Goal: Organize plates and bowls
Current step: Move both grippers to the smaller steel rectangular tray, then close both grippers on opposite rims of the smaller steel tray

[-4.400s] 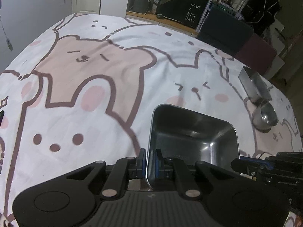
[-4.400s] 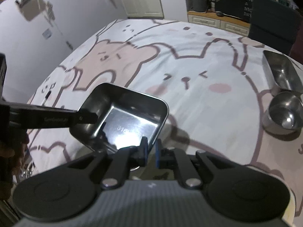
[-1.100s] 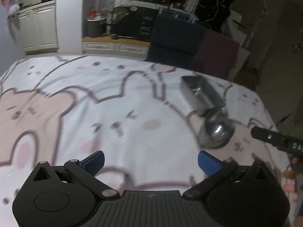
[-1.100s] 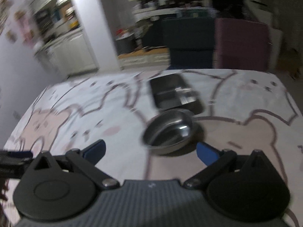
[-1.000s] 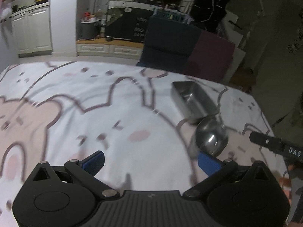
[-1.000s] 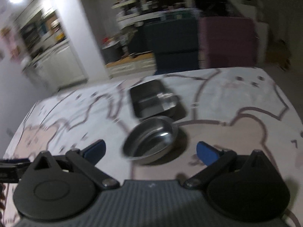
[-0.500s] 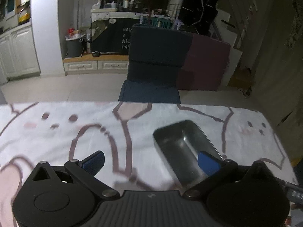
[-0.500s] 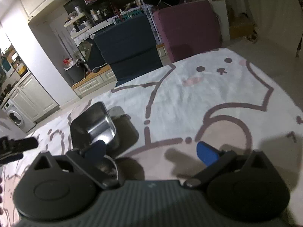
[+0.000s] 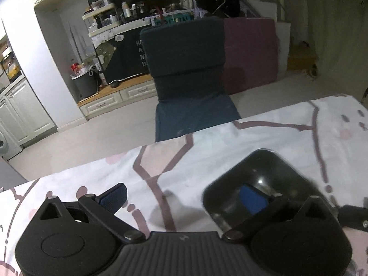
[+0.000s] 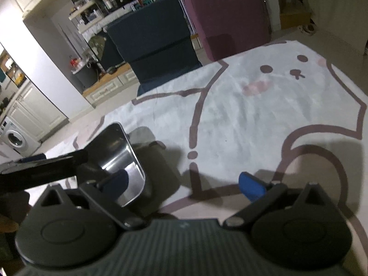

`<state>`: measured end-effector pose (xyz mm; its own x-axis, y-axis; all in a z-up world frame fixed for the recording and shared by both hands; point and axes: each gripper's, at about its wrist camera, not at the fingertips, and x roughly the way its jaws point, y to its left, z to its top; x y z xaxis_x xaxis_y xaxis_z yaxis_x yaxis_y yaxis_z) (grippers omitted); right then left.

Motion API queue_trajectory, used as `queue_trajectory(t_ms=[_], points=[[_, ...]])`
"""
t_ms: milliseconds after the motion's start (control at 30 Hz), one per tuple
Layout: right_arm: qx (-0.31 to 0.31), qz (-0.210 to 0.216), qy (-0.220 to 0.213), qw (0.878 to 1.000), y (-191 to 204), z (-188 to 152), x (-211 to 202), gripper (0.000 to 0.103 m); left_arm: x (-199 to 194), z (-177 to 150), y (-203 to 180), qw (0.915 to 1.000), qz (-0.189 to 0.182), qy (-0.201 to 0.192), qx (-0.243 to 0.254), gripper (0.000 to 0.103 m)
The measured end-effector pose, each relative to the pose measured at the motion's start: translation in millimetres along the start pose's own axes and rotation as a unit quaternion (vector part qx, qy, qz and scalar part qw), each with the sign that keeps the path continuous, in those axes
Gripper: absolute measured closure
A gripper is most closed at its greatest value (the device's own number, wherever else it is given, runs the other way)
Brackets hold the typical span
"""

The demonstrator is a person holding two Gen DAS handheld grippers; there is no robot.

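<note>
A rectangular steel tray [image 9: 276, 168] lies on the cartoon-print tablecloth near the table's far edge. My left gripper [image 9: 184, 197] is open, its right blue pad [image 9: 251, 199] over the tray's inside and its left pad over bare cloth. In the right wrist view the same tray [image 10: 122, 158] sits at the left. My right gripper [image 10: 184, 181] is open, its left pad [image 10: 115, 180] in front of the tray's near wall. The left gripper's dark finger [image 10: 46, 168] crosses the tray from the left. No round bowl shows in either view.
The white and pink tablecloth [image 10: 241, 119] ends at the far table edge [image 9: 207, 131]. Beyond it stand a dark blue chair [image 9: 188, 69] and a maroon chair [image 10: 230, 16]. The right gripper's dark tip [image 9: 354, 214] enters at the right edge.
Both grippers let go of a square steel tray seconds ago and now stand open. They moved forward to the rectangular tray, which now sits close. The round bowl dropped out of view.
</note>
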<state>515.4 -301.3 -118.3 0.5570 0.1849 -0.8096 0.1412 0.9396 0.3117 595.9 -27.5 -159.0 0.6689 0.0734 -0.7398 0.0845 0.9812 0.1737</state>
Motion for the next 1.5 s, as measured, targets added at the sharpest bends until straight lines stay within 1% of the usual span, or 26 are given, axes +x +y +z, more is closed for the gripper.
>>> queue_trajectory(t_ms=[167,233,300,367,433,533,633,733,767,833,900,967,1033,1067,1100,1133,1167,1200,1233,1267,1300,1333,1367,1400,1433,1500], points=[[-0.013,-0.015,0.016,1.0,8.3,-1.5,16.8,0.0,9.4,-5.5,12.1,0.9998,0.018,0.009,0.0,0.0],[-0.028,-0.02,0.02,0.999,13.3,-2.4,21.0,0.0,10.6,-8.4,16.6,0.9997,0.023,0.01,0.005,0.0],[-0.055,-0.037,0.023,0.998,20.4,-2.8,27.7,0.001,11.4,-10.2,20.5,0.9998,0.013,0.007,0.01,0.0],[-0.102,-0.064,0.017,0.993,28.1,-2.7,33.5,0.001,10.7,-11.7,21.0,0.9998,0.01,0.004,0.015,0.0],[-0.13,-0.079,0.015,0.988,32.0,2.1,37.6,0.001,9.6,-14.2,19.8,0.9996,0.01,0.003,0.024,0.0],[-0.153,-0.072,0.02,0.985,32.8,15.8,42.0,0.004,3.6,-19.1,19.5,0.9992,-0.004,0.009,0.039,0.0],[-0.177,-0.073,0.015,0.981,37.8,29.4,51.1,0.005,-4.6,-26.3,19.3,0.9984,-0.018,0.016,0.051,0.0],[-0.188,-0.078,0.011,0.979,45.2,42.7,60.6,0.008,-10.6,-32.9,22.4,0.9976,-0.046,0.025,0.044,0.002],[-0.188,-0.072,0.011,0.979,47.8,46.9,63.9,0.01,-11.2,-33.9,23.4,0.9973,-0.055,0.029,0.039,0.004],[-0.182,-0.058,0.017,0.981,52.1,53.2,69.7,0.016,-10.7,-33.9,25.5,0.9959,-0.079,0.04,0.022,0.011],[-0.173,-0.043,0.023,0.984,56.6,58.0,73.1,0.025,-8.0,-31.7,29.2,0.9936,-0.101,0.051,-0.001,0.015],[-0.162,-0.029,0.033,0.986,59.9,59.7,72.6,0.042,-4.9,-29.8,32.7,0.9917,-0.114,0.055,-0.024,0.022],[-0.154,-0.01,0.046,0.987,61.6,58.6,68.3,0.05,0.4,-28.0,36.1,0.9883,-0.13,0.061,-0.051,0.033],[-0.148,0.002,0.055,0.987,60.5,57.1,65.6,0.053,2.8,-27.0,38.1,0.9857,-0.142,0.063,-0.067,0.035],[-0.141,0.013,0.062,0.988,58.6,55.5,62.6,0.055,4.3,-26.4,39.8,0.9828,-0.154,0.061,-0.082,0.04],[-0.133,0.021,0.067,0.989,57.6,53.1,58.3,0.061,3.6,-27.0,39.3,0.981,-0.163,0.057,-0.089,0.045],[-0.126,0.027,0.071,0.989,55.3,50.4,55.6,0.071,3.8,-27.1,39.2,0.9794,-0.17,0.055,-0.095,0.048],[-0.119,0.033,0.071,0.99,52.6,48.0,52.5,0.077,4.5,-27.2,38.7,0.9782,-0.174,0.055,-0.099,0.054],[-0.115,0.038,0.069,0.99,50.6,45.5,50.2,0.082,5.1,-27.0,38.5,0.9772,-0.177,0.057,-0.103,0.061],[-0.111,0.043,0.066,0.991,49.0,43.8,48.2,0.083,5.7,-27.0,38.6,0.9762,-0.179,0.059,-0.108,0.065],[-0.11,0.047,0.061,0.991,48.1,42.3,46.8,0.085,6.2,-26.5,39.1,0.9754,-0.18,0.06,-0.112,0.074],[-0.109,0.051,0.058,0.991,47.5,40.9,45.8,0.089,6.0,-26.4,39.2,0.9747,-0.181,0.06,-0.116,0.083],[-0.107,0.055,0.055,0.991,47.6,39.8,45.0,0.093,6.2,-26.0,39.8,0.9739,-0.183,0.061,-0.12,0.088],[-0.108,0.057,0.053,0.991,47.9,38.6,44.0,0.094,6.4,-24.9,41.2,0.9725,-0.186,0.062,-0.125,0.092],[-0.11,0.058,0.051,0.991,48.6,37.6,42.9,0.096,5.4,-24.4,42.8,0.9717,-0.187,0.064,-0.129,0.092],[-0.119,0.053,0.047,0.99,51.5,35.9,40.8,0.096,5.6,-23.7,44.3,0.9706,-0.189,0.066,-0.134,0.095]])
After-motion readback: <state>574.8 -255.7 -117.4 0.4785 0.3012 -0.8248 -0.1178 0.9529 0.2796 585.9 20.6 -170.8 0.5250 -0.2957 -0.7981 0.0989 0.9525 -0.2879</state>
